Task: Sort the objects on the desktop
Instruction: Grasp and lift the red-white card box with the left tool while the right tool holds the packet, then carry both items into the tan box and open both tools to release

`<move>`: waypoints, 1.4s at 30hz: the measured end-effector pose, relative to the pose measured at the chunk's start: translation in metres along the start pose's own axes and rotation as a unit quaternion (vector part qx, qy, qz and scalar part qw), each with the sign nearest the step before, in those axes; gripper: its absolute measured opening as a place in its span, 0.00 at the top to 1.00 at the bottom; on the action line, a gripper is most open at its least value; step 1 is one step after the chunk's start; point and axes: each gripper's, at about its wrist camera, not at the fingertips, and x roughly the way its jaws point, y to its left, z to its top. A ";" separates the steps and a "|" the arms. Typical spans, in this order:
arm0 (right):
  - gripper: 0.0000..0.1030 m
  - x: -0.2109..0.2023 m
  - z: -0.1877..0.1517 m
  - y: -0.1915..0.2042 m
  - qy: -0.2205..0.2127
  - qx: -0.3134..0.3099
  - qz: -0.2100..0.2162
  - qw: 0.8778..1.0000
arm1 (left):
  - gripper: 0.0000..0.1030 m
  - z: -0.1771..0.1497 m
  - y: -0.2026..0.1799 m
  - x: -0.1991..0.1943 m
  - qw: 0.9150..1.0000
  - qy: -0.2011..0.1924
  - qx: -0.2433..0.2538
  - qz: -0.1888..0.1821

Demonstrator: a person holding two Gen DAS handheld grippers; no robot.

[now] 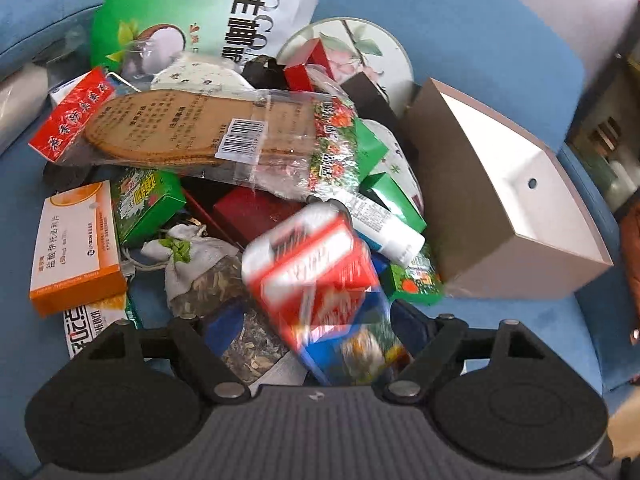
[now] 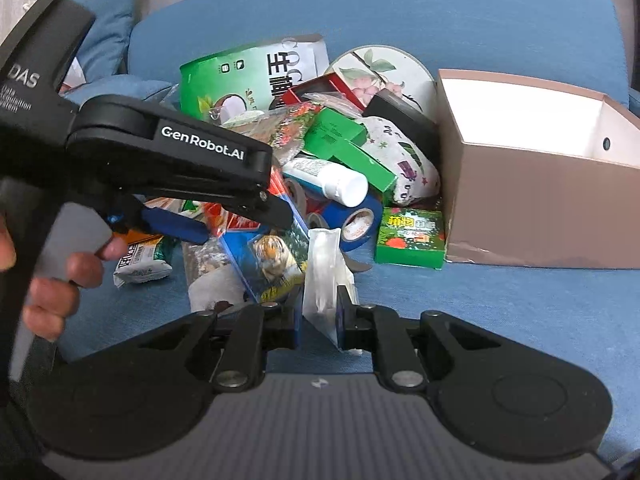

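Observation:
A pile of small goods lies on a blue cushion (image 1: 460,32). My left gripper (image 1: 320,320) hangs over its near side with the jaws wide. A blurred red-and-white box (image 1: 312,268) sits between the fingers, free of the pads, above a blue tiger box (image 1: 352,352). From the right wrist view, the left gripper (image 2: 240,226) reaches in from the left over the same tiger box (image 2: 276,256). My right gripper (image 2: 320,320) is shut on a clear plastic packet (image 2: 324,268), held upright just in front of the pile.
An open beige carton (image 2: 540,200) stands right of the pile, seen too as the carton (image 1: 500,208). The heap holds a green coconut bag (image 1: 180,12), bagged insoles (image 1: 180,132), an orange medicine box (image 1: 76,248), a white tube (image 2: 332,180) and tape rolls (image 2: 358,226). A hand (image 2: 60,280) grips the left handle.

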 end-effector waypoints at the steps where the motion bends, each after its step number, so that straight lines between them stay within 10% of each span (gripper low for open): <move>1: 0.86 0.000 0.000 -0.001 0.000 0.002 0.000 1.000 | 0.18 0.001 -0.003 0.002 1.000 0.001 0.004 0.002; 5: 0.86 -0.001 -0.002 -0.003 -0.004 0.008 0.001 1.000 | 0.22 -0.004 -0.024 0.009 0.999 0.014 0.039 -0.013; 9: 0.86 -0.003 -0.003 -0.005 -0.006 0.003 -0.009 1.000 | 0.68 -0.020 -0.022 0.027 0.995 0.065 0.040 -0.057; 15: 0.86 -0.007 -0.007 -0.016 -0.004 0.013 -0.016 1.000 | 0.83 -0.027 -0.011 0.031 0.995 0.063 0.019 -0.076; 29: 0.87 -0.055 0.029 -0.045 -0.079 0.043 0.012 0.996 | 0.83 0.009 -0.051 -0.040 0.988 -0.037 0.086 -0.126; 36: 0.87 -0.084 0.097 -0.086 -0.189 0.034 -0.074 0.979 | 0.83 0.063 -0.110 -0.038 0.974 -0.097 0.126 -0.160; 42: 0.87 -0.012 0.138 -0.152 -0.153 0.103 -0.151 0.971 | 0.83 0.108 -0.155 0.032 0.974 -0.070 0.123 -0.177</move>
